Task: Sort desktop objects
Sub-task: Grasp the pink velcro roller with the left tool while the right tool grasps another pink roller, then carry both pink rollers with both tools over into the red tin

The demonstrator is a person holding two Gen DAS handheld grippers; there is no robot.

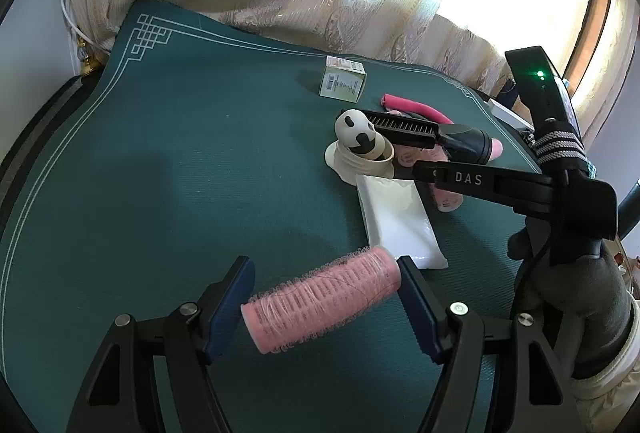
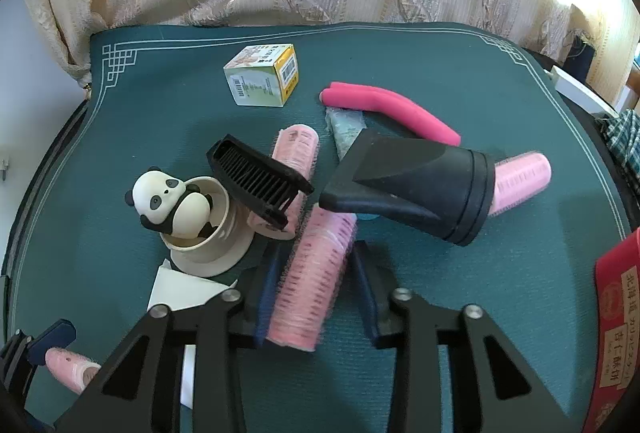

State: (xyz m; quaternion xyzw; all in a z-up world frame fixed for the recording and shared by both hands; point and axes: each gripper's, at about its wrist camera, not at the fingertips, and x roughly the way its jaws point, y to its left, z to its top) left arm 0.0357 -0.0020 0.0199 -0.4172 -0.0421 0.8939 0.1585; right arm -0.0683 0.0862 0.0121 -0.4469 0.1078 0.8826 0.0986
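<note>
On a bench covered by a green mat [image 1: 160, 153], the left hand-held gripper [image 1: 326, 307] is holding a pink hair roller [image 1: 324, 301] end to end between its blue pads [image 1: 416, 309], clear of the pile and slightly tilted. To its right, a white packet [image 1: 396, 221] is lying flat beside a cream cup [image 2: 200, 233] with a panda figure [image 2: 168, 203] leaning in it. A black comb attachment [image 2: 260, 177] is resting against that cup and over another roller [image 2: 294, 149].

At centre, the right hand-held gripper [image 2: 316, 293] is standing narrow around a second pink roller [image 2: 314, 277], taken across its width; the left pad looks pressed into the bristles, while a sliver of gap is showing at the right pad, so the hold looks not quite seated. The far end of this roller is tucked under the black dryer nozzle [image 2: 408, 185], which itself is capping yet another roller [image 2: 520, 181]. Beyond are a small yellow box [image 2: 264, 77] and a bent magenta foam stick [image 2: 392, 109]; a red packet [image 2: 620, 313] is at the right edge.

Doing this step well probably means firming the grip until both pads bite, then drawing the roller back toward the camera and low, rather than straight up, so the nozzle is not tipped. Its bristles may be snagging neighbours, so a slow pull is advisable.
</note>
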